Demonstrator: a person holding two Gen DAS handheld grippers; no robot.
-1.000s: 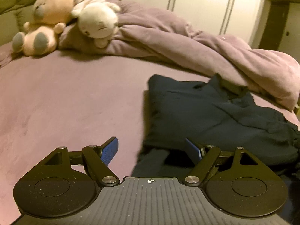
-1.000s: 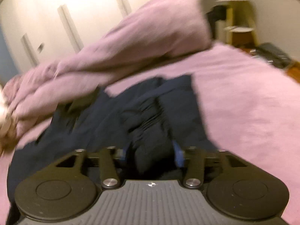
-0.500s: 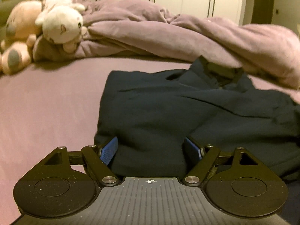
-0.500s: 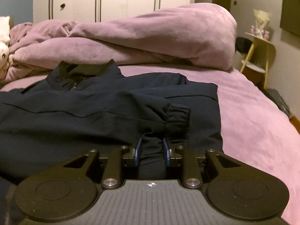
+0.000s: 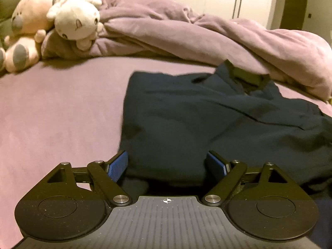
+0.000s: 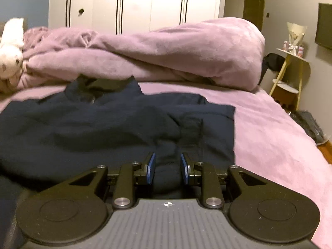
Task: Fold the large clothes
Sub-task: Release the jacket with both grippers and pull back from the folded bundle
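A dark navy jacket (image 5: 207, 120) lies partly folded on the purple bed sheet (image 5: 58, 112), collar toward the heaped duvet. My left gripper (image 5: 168, 166) is open, its blue pads (image 5: 117, 166) wide apart at the jacket's near left edge, with cloth between them. In the right wrist view the jacket (image 6: 93, 124) fills the left and middle. My right gripper (image 6: 167, 167) is nearly closed, with a bunched fold of the jacket's near edge between its pads (image 6: 151, 167). A sleeve cuff (image 6: 191, 124) lies just beyond it.
A heaped purple duvet (image 5: 197, 33) runs across the back of the bed. Two plush toys (image 5: 49, 20) sit at the back left. White wardrobe doors (image 6: 134, 4) stand behind. A small side table (image 6: 290, 72) stands past the bed's right edge.
Both grippers have settled low at the jacket's near edge. The right gripper's pads have spread a little since half a second ago. The left view has shifted slightly left.
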